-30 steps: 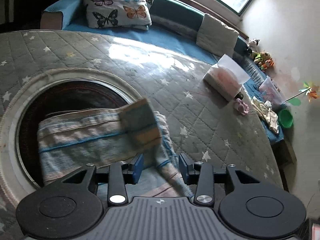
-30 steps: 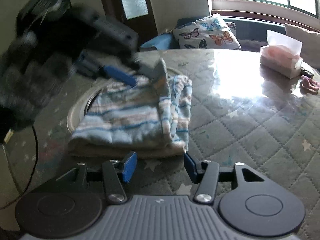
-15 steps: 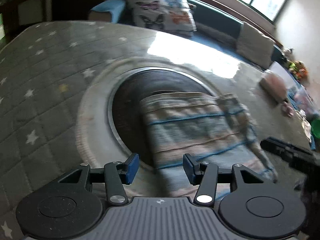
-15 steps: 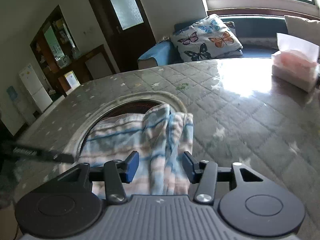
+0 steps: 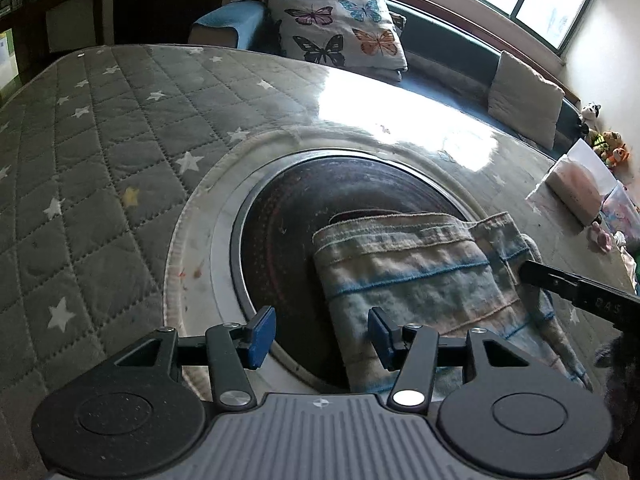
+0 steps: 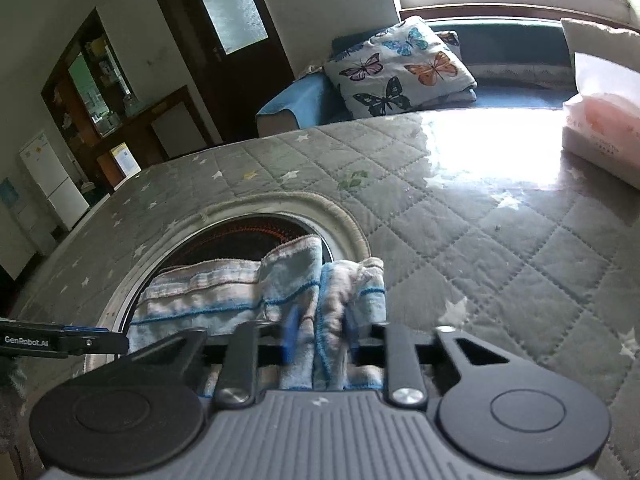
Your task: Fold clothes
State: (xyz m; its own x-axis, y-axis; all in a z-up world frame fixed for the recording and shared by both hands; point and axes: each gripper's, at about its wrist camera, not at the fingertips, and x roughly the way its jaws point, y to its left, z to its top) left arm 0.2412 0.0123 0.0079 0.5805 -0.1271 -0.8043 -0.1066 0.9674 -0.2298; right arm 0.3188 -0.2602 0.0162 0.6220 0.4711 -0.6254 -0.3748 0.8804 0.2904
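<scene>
Striped towel (image 5: 420, 280): lower centre, folded, lying across dark round inset of quilted surface (image 5: 120, 140). Left gripper (image 5: 322, 334): jaws released, empty. Right gripper (image 6: 318, 338): jaws clenched on towel's bunched fold.

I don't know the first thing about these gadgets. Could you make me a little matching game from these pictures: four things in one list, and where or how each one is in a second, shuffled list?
Things:
1. striped cloth
2. butterfly pillow
3. left gripper
4. right gripper

States or places:
A. open, holding nothing
B. lying partly over the dark round opening in the quilted table cover
C. closing around a fold of the cloth
D. on the blue bench under the window

Pairs: 1-B, 2-D, 3-A, 4-C
</scene>
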